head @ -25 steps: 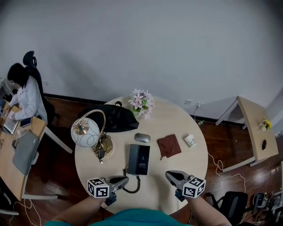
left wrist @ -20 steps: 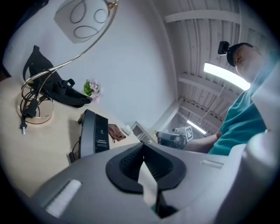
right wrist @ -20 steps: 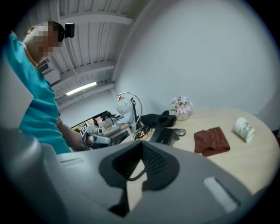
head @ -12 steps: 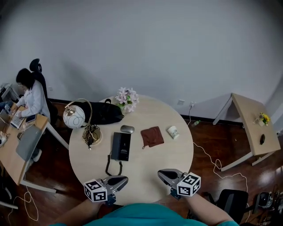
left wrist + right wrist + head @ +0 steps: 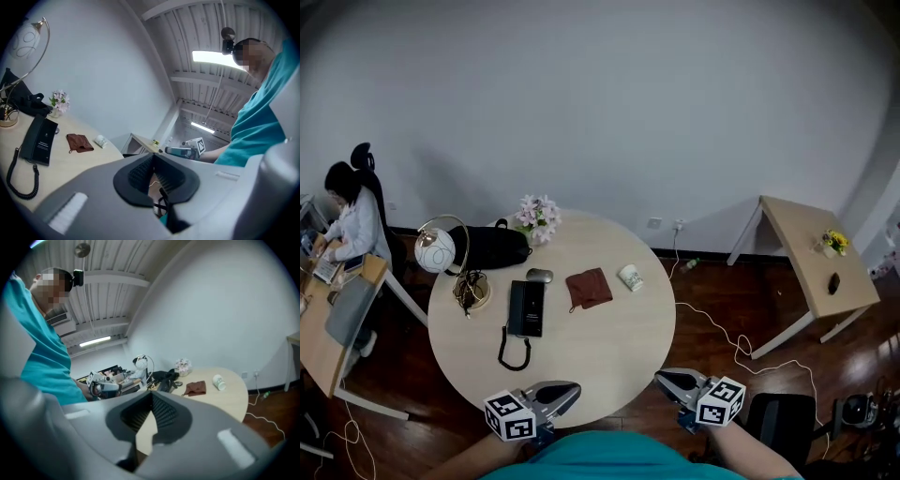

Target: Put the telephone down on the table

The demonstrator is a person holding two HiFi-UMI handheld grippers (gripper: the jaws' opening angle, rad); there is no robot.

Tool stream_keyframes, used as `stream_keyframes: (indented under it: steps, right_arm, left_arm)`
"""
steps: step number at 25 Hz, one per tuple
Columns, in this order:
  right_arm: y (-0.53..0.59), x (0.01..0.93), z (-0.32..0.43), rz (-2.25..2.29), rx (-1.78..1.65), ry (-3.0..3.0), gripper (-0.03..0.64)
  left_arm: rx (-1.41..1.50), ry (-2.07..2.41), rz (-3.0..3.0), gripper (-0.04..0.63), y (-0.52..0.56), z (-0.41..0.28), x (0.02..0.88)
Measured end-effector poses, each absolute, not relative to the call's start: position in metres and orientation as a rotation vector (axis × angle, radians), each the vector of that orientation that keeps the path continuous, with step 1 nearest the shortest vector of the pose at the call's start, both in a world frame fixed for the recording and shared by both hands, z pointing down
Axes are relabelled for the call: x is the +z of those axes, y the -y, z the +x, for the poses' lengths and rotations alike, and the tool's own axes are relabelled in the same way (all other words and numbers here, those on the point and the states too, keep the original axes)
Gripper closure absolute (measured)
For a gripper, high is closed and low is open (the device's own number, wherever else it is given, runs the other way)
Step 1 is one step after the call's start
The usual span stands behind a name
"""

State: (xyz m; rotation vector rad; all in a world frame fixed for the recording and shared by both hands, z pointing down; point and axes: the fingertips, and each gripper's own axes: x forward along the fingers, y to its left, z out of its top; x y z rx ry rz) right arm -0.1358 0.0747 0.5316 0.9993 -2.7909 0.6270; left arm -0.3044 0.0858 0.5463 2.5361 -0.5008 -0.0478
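The black telephone [image 5: 526, 307] lies flat on the round table [image 5: 609, 342], handset on its base, with its coiled cord [image 5: 514, 352] looped toward the near edge. It also shows at the left of the left gripper view, telephone [image 5: 41, 139] and cord [image 5: 21, 180]. My left gripper [image 5: 572, 387] hovers over the table's near edge, shut and empty, well short of the phone. My right gripper [image 5: 661, 377] is off the table's front right edge, jaws closed on nothing. Each gripper view shows its own pads meeting: left gripper [image 5: 152, 157], right gripper [image 5: 151, 392].
On the table stand a globe lamp [image 5: 436, 251], flowers [image 5: 536, 214], a black bag [image 5: 487, 248], a mouse [image 5: 539, 276], a brown cloth [image 5: 588, 288] and a small cup [image 5: 630, 277]. A person [image 5: 347, 220] sits at a desk far left. A second table [image 5: 811, 253] stands right, with cables on the floor.
Both grippers have drawn back from the table toward my body and risen. The table now looks farther away and further left. The telephone has stayed flat where it lay.
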Motion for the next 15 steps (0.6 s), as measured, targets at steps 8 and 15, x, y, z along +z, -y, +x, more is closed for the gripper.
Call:
stream_keyframes:
  steps: [8, 15]
  right_arm:
    - [-0.103, 0.519, -0.064, 1.307, 0.602, 2.725, 0.615]
    - [-0.119, 0.522, 0.042, 1.365, 0.586, 2.715, 0.615]
  left_arm:
    - [0.024, 0.326, 2.593, 0.594, -0.096, -0.256, 0.537]
    - [0.084, 0.279, 2.663, 0.594, -0.101, -0.154, 0.529]
